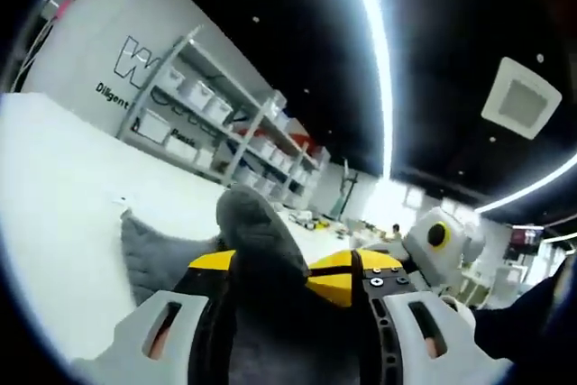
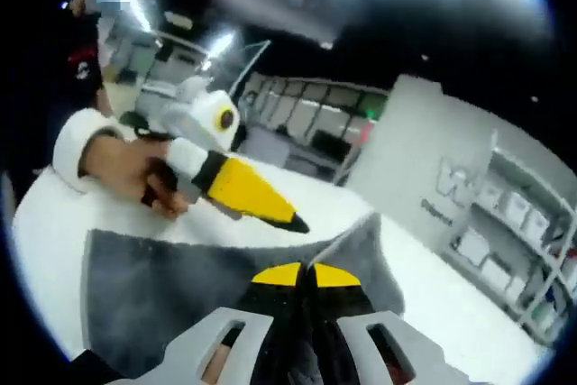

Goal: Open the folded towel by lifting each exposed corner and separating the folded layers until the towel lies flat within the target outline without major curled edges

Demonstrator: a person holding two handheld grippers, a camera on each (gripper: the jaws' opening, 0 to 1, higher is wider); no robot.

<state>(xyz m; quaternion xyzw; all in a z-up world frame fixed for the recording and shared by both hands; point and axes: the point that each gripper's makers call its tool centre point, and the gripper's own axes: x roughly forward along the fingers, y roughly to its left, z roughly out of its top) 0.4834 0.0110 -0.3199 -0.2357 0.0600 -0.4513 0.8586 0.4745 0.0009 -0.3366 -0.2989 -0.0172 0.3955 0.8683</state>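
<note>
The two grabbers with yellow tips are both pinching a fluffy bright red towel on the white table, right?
Not quite: the towel is dark grey, not red. The rest holds. In the right gripper view, the right gripper is pinched shut on the fluffy dark grey towel lying on the white table. In the left gripper view, the left gripper also pinches a raised fold of it.

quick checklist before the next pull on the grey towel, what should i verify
1. Left gripper gripping the grey terry towel: ok, cloth bunched between the jaws.
2. Right gripper gripping the towel: ok, jaws shut on an edge.
3. Towel flat on the white table: not ok, lifted and folded.
4. Target outline located: cannot tell.
5. Grippers apart from each other: ok.
</note>
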